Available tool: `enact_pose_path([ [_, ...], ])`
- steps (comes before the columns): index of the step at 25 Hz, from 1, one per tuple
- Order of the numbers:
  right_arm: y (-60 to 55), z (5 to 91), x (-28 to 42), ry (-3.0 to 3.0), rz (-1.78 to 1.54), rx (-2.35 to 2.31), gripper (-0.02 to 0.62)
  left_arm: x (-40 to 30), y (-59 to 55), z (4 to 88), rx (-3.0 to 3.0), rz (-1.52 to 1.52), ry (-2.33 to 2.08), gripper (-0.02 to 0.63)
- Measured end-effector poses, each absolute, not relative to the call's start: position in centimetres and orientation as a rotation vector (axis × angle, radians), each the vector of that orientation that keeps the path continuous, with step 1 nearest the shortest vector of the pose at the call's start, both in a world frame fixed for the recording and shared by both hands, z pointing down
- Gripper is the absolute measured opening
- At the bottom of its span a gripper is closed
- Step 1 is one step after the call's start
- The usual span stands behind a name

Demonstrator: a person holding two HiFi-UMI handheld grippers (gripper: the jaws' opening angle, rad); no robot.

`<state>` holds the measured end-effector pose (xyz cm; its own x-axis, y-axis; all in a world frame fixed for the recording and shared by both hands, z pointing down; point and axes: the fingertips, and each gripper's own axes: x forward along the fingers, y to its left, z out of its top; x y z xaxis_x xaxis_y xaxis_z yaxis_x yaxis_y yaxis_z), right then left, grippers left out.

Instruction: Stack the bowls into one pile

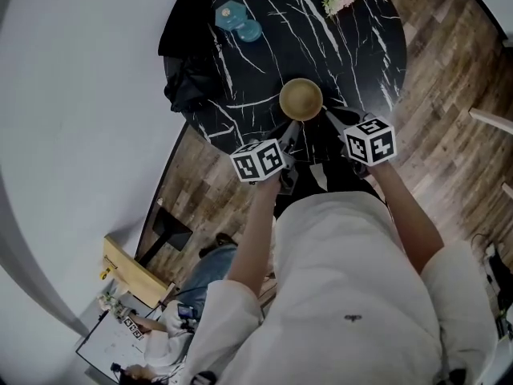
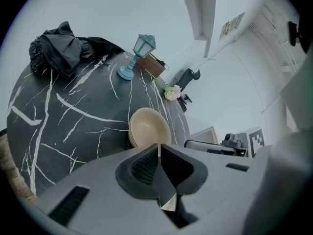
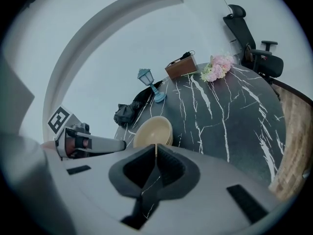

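Although the bowls [image 1: 300, 99] already sit nested as one pile on the dark veined table [image 1: 353, 46], both tools point down at it from the near side. The step in hand therefore appears to be a final squaring of the pile, or a clean departure from it. On the left tool [image 2: 158, 147] the jaws are together with nothing between them; the pile lies just ahead of its tips and slightly to their left. On the right tool [image 3: 156, 147] the jaws are likewise together and empty, and the pile lies directly ahead, close to the tips. Whether either tip touches a rim cannot be told. Seen from the left tool, several rims show one below another, slightly stepped. Any correction is probably best given as a light, level push with closed tips low on the pile's wall, matched from both sides, since a push on the top rim could tip or slide the pile. Withdrawal should run straight back along each tool's own line. A blue lantern [image 2: 138, 58] and a black cloth [image 2: 63, 50] lie well beyond the tips.
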<state>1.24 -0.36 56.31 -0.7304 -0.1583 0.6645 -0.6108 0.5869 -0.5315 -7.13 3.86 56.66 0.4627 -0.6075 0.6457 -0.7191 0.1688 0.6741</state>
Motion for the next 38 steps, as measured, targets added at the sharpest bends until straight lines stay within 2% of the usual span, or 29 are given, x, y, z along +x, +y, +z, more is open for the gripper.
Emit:
enact_pose_path([
  [15,0.2,54.6,1.5,-2.272,0.954,0.768,0.003,-5.9,3.1,55.7,1.709,0.274,-1.112,0.011],
  [24,2.2,50.6,1.2,-2.329,0.802,0.926,0.003,-5.6,3.3,52.5,1.934,0.349,-1.052,0.011],
  [38,5.2,42.3,0.7,-2.411,0.622,1.192,0.005,-5.3,4.9,44.0,2.251,0.259,-1.011,0.011],
])
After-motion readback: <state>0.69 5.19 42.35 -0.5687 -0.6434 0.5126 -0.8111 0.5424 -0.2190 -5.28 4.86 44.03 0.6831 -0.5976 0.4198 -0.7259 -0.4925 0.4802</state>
